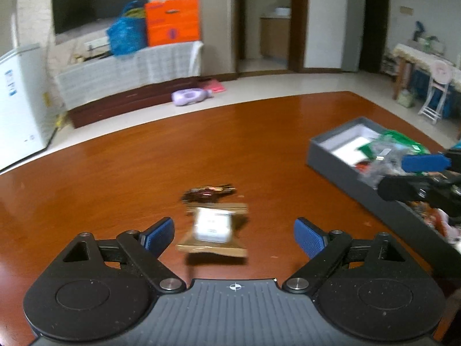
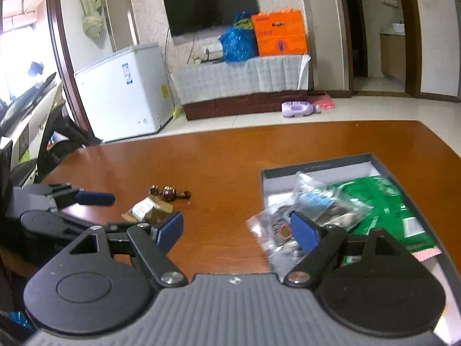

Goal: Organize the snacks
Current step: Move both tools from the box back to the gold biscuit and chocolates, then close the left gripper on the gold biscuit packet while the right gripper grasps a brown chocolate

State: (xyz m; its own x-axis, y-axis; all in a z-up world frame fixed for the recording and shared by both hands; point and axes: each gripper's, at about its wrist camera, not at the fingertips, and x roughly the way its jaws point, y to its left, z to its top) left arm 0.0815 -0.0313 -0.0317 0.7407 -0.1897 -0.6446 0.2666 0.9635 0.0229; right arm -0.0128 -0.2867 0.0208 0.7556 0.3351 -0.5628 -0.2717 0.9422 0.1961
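Observation:
A tan snack packet [image 1: 213, 230] with a white label lies on the brown table, between the wide-apart fingers of my left gripper [image 1: 234, 236], which is open and not touching it. Just beyond it sit dark wrapped candies [image 1: 209, 193]. My right gripper [image 2: 236, 229] is open over the table beside the grey box [image 2: 317, 167]. A clear bag of snacks [image 2: 317, 207] lies across the box's near-left edge, partly behind the right finger. A green packet [image 2: 383, 201] lies inside the box. The tan packet [image 2: 147, 210], candies [image 2: 168, 192] and left gripper [image 2: 86, 210] show at the left.
The grey box [image 1: 331, 161] stands on the right side of the table, with the right gripper [image 1: 409, 176] over it. The table's far edge [image 1: 201, 109] runs across the view. Beyond are a white freezer [image 2: 124, 92], a TV cabinet with bags [image 2: 239, 77] and a purple bottle on the floor [image 2: 299, 109].

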